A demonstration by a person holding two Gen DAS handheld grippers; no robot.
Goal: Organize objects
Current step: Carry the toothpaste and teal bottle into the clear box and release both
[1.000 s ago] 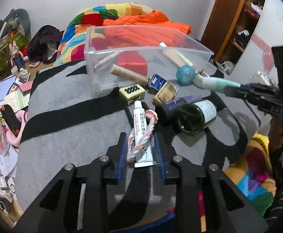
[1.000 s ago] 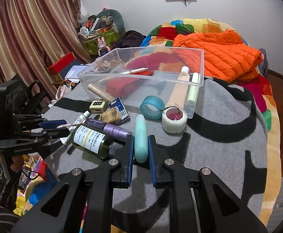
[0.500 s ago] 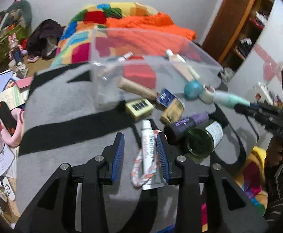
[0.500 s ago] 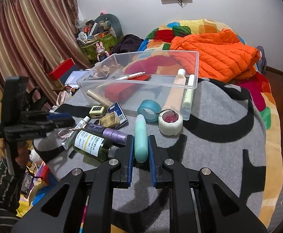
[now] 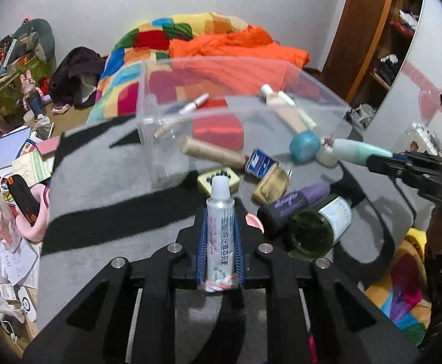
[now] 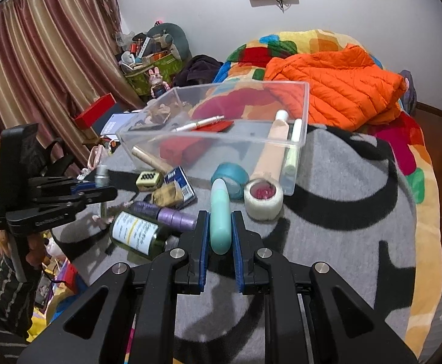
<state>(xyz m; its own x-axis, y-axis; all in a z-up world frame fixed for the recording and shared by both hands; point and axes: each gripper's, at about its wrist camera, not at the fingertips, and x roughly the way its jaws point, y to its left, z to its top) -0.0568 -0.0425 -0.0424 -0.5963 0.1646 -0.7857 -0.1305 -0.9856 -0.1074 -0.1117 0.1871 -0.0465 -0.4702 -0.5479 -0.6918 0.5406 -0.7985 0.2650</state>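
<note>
The left gripper (image 5: 220,236) was closing on a white tube (image 5: 219,227), its blue pads against both sides of the tube's body. The tube ran along the fingers, cap end forward and past the fingertips, crimped end back between the pads. It appeared lifted clear of the grey blanket (image 5: 105,188).

The right gripper (image 6: 220,236) was clamped on a mint bottle (image 6: 220,218), which also lay along the fingers, its rounded end sticking out ahead of the tips.

The clear bin (image 5: 239,112) sat straight ahead of both sets of fingers, beyond a loose cluster just past the tips: a green bottle (image 5: 318,227), a purple bottle (image 5: 293,206), a small yellow box (image 5: 218,179), a blue pack (image 5: 259,160), a teal tape roll (image 6: 230,176) and a white tape roll (image 6: 263,200). In the bin lay a red box (image 5: 218,127), a pen (image 6: 199,124) and two tubes along its far side wall.

I judge the next move to turn on that forward line: each held thing already pointed at the bin, so each hand needed only to carry over the near wall and let go. From the left fingers the bin's near corner lay ahead and slightly left; from the right fingers the near wall lay ahead, behind the tape rolls. Neither hand looked clearly nearer. The risk was the near wall catching a protruding end if a hand went in low.
</note>
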